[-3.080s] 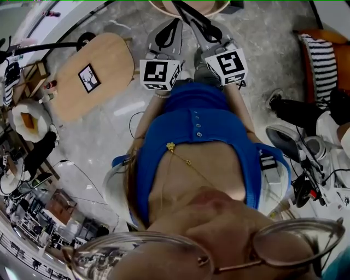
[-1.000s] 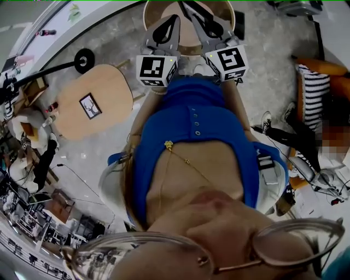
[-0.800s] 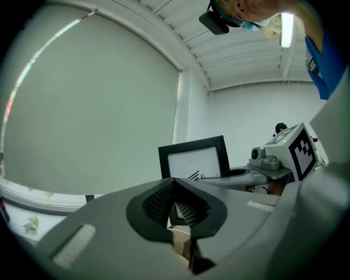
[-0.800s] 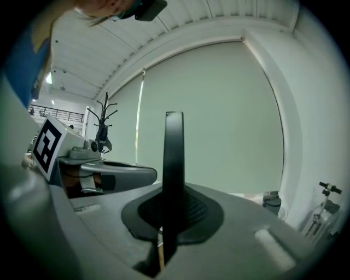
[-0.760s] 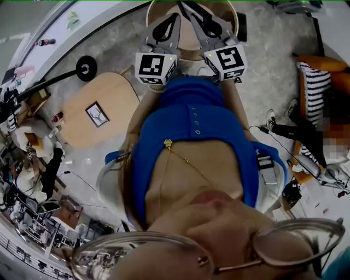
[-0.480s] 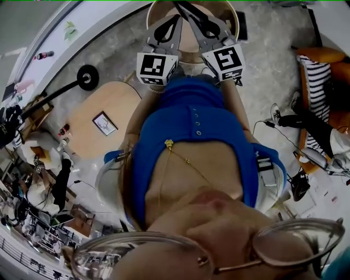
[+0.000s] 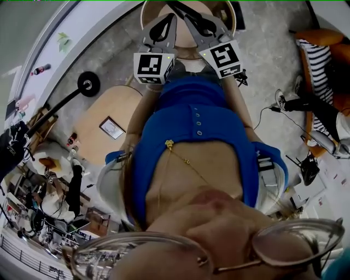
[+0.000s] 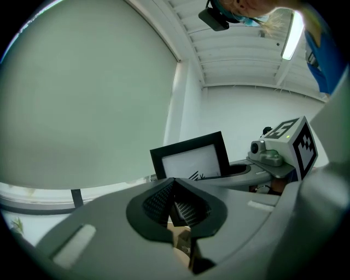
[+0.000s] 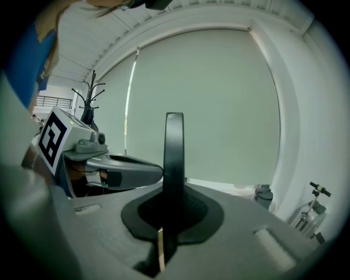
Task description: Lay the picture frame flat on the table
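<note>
My right gripper (image 9: 174, 212) is shut on a black picture frame (image 9: 174, 156), which stands upright and edge-on between its pads. In the left gripper view the same frame (image 8: 191, 159) shows its white picture face, with the right gripper (image 8: 243, 170) reaching it from the right. Nothing is in my left gripper (image 8: 175, 205); its jaws look shut. In the head view both grippers, left (image 7: 162, 26) and right (image 7: 198, 21), are held side by side in front of the person's chest, over a round wooden table (image 7: 231, 15).
An oval wooden table (image 7: 101, 106) stands at the left with a second small frame (image 7: 112, 128) lying flat on it. A black stand base (image 7: 88, 83) is beside it. A striped cushion on an orange seat (image 7: 322, 49) is at the right, and cables lie on the floor.
The view has swung: the oval table with the flat frame slid down and right in the head view, and the round table came in at the top. Both grippers stay close together.
</note>
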`<state>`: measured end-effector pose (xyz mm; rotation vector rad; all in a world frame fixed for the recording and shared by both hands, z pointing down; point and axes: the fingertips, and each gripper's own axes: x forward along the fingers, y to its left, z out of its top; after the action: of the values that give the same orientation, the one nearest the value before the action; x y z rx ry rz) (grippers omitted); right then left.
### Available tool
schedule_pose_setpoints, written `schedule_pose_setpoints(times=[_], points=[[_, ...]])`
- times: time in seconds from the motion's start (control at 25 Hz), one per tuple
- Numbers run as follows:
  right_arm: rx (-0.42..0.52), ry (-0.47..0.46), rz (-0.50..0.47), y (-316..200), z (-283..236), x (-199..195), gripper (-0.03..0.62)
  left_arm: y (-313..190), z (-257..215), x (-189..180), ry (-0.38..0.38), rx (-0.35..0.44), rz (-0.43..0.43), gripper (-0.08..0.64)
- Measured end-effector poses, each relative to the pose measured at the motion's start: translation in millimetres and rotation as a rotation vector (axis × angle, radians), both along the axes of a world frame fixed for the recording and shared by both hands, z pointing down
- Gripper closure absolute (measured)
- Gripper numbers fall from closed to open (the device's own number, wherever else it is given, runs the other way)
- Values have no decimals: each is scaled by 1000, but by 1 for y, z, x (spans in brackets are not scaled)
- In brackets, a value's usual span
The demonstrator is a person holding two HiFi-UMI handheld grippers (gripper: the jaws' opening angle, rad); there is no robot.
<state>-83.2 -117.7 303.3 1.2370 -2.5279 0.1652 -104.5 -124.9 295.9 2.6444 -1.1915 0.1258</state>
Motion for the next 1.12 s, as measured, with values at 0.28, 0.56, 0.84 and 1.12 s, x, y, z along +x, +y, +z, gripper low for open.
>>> schedule_pose_setpoints(times=[0.28, 0.56, 0.84, 1.12], points=[[-18, -15, -103, -17, 9, 32, 582, -15, 7, 26, -14, -8, -116, 565], [-75, 1, -251, -42, 30, 80, 582, -27, 27, 68, -24, -41, -294, 565], [-102, 42, -382, -41, 52, 68, 581, -27, 41, 67, -88, -37, -336, 565], [-140, 34, -406, -55, 84, 33, 581, -37, 76, 38, -153, -95, -306, 565]])
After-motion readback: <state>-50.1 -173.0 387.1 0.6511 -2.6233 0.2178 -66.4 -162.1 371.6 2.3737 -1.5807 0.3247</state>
